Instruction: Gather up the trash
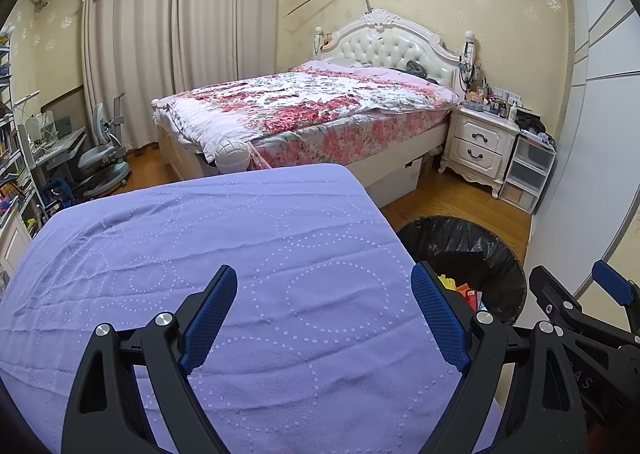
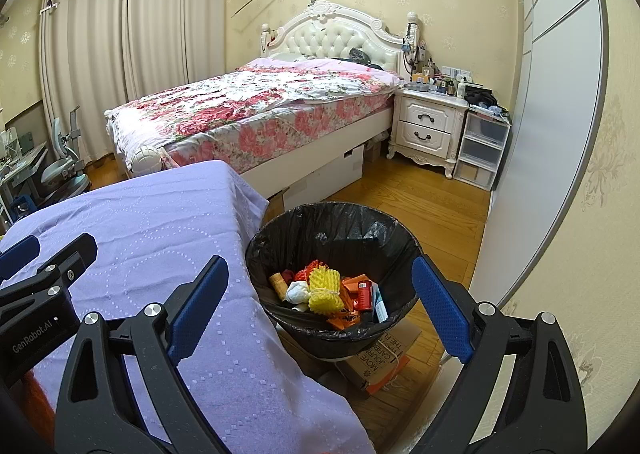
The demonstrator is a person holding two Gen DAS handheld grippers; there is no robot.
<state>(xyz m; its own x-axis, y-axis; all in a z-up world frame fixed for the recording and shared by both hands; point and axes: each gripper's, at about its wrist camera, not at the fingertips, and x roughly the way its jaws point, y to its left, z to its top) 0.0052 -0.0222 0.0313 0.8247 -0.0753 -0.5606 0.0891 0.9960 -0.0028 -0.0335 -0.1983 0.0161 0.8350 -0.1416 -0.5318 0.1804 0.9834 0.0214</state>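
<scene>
Lavender cloth [image 1: 248, 254] with dotted rings covers the table on the left, its top bare. Over it hovers the left gripper [image 1: 324, 314], blue pads spread wide with nothing between them. Just beside the table's right edge stands the trash bin [image 2: 332, 221], lined with a black bag, resting on a cardboard box [image 2: 376, 358] on the wooden floor. Inside lie the trash: yellow foam fruit nets [image 2: 324, 290], a white crumpled wad [image 2: 298, 292], orange wrappers [image 2: 352, 286]. Above the bin's near rim hangs the right gripper [image 2: 320, 314], likewise released and empty. Behind stands a floral bed [image 2: 248, 109]
</scene>
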